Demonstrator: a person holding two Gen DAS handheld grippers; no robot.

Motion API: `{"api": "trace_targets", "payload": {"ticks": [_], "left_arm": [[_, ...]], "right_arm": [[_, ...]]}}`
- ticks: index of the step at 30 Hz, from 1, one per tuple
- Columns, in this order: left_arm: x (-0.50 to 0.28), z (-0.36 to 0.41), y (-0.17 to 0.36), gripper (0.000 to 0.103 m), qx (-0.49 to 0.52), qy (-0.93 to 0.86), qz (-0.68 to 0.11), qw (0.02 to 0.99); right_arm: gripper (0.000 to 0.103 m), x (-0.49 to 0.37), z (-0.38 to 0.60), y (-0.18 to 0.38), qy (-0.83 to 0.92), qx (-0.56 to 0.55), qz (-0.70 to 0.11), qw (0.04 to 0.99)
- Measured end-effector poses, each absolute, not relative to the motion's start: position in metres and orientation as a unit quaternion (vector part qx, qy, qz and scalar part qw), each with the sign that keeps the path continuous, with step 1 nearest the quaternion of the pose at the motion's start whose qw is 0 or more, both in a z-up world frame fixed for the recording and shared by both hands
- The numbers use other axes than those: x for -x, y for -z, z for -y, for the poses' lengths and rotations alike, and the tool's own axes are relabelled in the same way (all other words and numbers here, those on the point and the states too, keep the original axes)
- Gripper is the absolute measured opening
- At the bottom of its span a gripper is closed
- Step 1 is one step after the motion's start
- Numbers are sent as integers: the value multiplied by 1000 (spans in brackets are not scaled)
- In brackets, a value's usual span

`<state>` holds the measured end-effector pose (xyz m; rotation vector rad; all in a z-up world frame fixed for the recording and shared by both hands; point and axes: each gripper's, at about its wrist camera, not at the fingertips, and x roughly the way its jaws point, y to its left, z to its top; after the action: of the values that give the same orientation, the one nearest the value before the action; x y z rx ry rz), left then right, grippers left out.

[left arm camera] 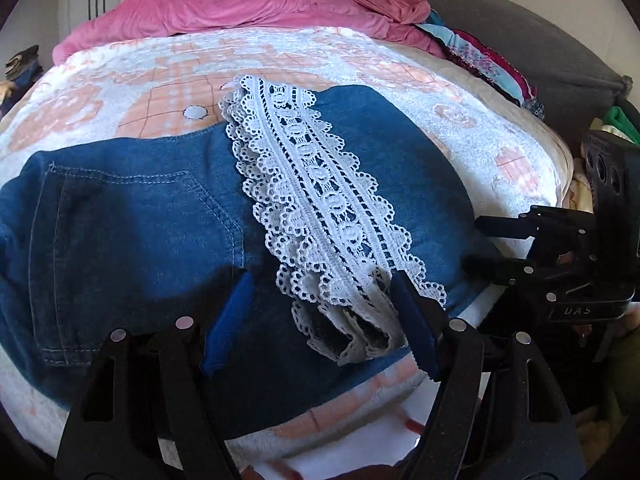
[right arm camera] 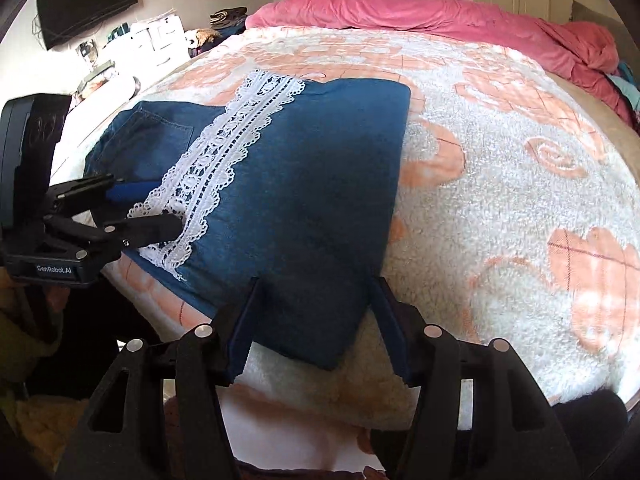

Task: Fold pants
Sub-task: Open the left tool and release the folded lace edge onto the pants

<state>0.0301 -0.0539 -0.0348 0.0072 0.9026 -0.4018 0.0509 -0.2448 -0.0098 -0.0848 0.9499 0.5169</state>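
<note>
The pants (right arm camera: 296, 184) are of blue denim and lie folded on the bed, on a fluffy white blanket (right arm camera: 520, 184) with a peach pattern, near its front edge. A wide band of white lace trim (left arm camera: 316, 200) runs across the top layer, and beside it a back pocket (left arm camera: 132, 216) with light stitching is visible. The left claw (left arm camera: 320, 320) is released: its two blue pads stand apart above the near end of the lace, and the frilled end of the trim lies between them without being pressed. The right claw (right arm camera: 312, 320) is released too; its jaws stand on both sides of the near corner of the folded denim, and they do not pinch the cloth. In the right wrist view the body of the left claw carries a small label that reads "GenRobot.AI". In the left wrist view the body of the right claw (left arm camera: 492, 244) shows some letters, maybe "UAS", but I cannot read them surely. Behind the pants a pink duvet (right arm camera: 420, 12) is bunched along the far side of the bed. A dark screen (right arm camera: 86, 2) hangs on the wall at the left.
</note>
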Motion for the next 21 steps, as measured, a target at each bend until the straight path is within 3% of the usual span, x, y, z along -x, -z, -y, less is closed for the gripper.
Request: {"api": "trace_targets", "payload": {"ticks": [21], "left_arm": [[-11, 36, 27, 64, 46, 171, -447, 877]], "right_arm": [[61, -47, 244, 4, -247, 31, -443, 861]]}}
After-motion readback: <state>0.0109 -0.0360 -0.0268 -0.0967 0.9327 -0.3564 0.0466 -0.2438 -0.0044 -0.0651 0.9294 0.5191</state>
